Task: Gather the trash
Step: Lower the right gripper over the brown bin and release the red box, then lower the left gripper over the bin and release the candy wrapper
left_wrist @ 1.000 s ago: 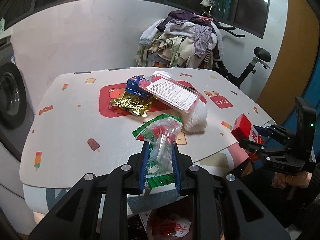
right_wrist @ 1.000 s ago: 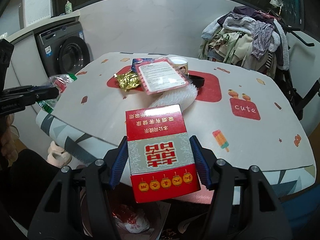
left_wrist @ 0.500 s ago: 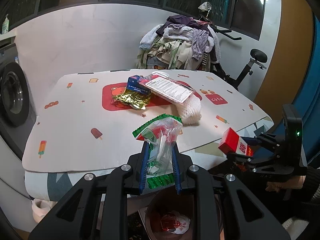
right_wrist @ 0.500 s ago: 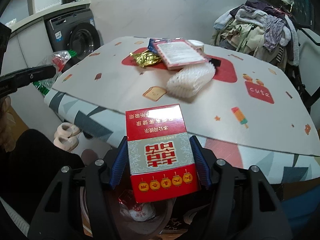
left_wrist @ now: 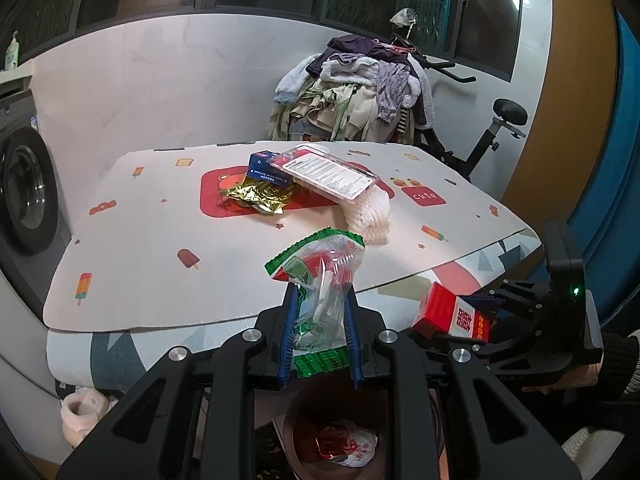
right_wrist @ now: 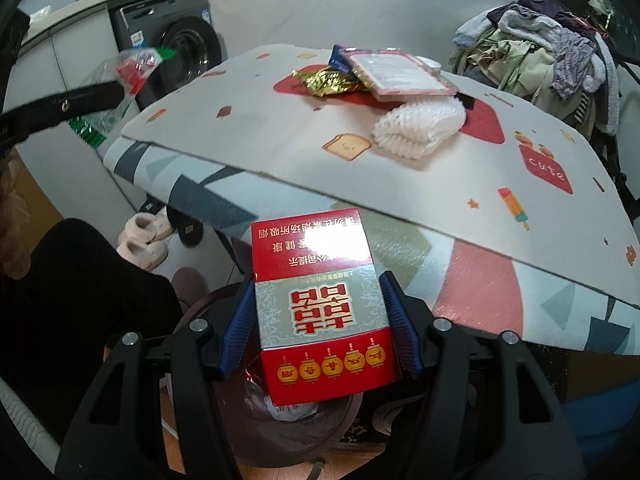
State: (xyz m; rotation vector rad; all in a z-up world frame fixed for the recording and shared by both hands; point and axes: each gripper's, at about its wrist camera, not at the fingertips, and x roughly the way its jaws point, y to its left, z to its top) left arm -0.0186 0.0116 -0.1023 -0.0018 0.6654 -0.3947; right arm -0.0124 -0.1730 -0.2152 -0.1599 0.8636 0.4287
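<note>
**Below the table edge, two claws carry trash**

Left wrist view: the left claw [left_wrist: 320,334] clenches a clear plastic wrapper [left_wrist: 322,280] above a brown bin [left_wrist: 294,432] beside the table [left_wrist: 160,240].

Right wrist view: the right claw [right_wrist: 320,322] grips a red box [right_wrist: 318,304] over that bin [right_wrist: 224,408].

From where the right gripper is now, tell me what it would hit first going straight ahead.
Probably the draped table edge, just past the red box held in the right gripper. The brown bin sits below that line; depth is uncertain.
</note>
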